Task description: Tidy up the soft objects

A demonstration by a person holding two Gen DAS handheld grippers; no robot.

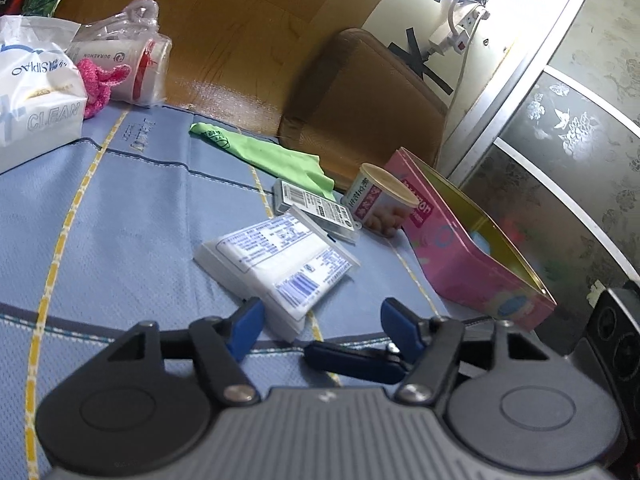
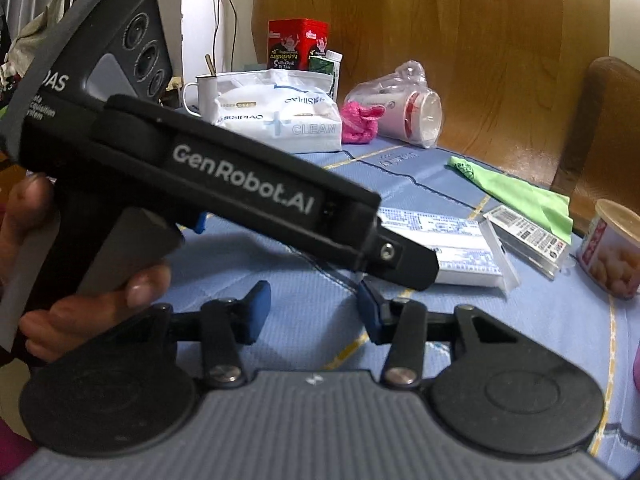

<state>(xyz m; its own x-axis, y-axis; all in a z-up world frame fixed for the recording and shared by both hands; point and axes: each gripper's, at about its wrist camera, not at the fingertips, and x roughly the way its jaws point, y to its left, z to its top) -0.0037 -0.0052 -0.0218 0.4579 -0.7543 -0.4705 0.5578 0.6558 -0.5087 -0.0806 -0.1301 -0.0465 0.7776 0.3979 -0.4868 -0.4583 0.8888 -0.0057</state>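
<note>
The left gripper (image 1: 322,322) hangs wide open and empty just above the blue-covered tabletop (image 1: 120,216). The wrapped tissue pack (image 1: 276,264) lies right ahead, its near corner between the 2 blue fingers. The green cloth (image 1: 264,154) lies farther ahead. The right gripper (image 2: 314,306) is also open and empty, behind the left one.

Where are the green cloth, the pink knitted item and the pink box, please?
green cloth (image 1: 276,156), left wrist view, middle of the fabric.
pink knitted item (image 2: 360,122), right wrist view, centre.
pink box (image 1: 460,256), left wrist view, long side wall.
</note>
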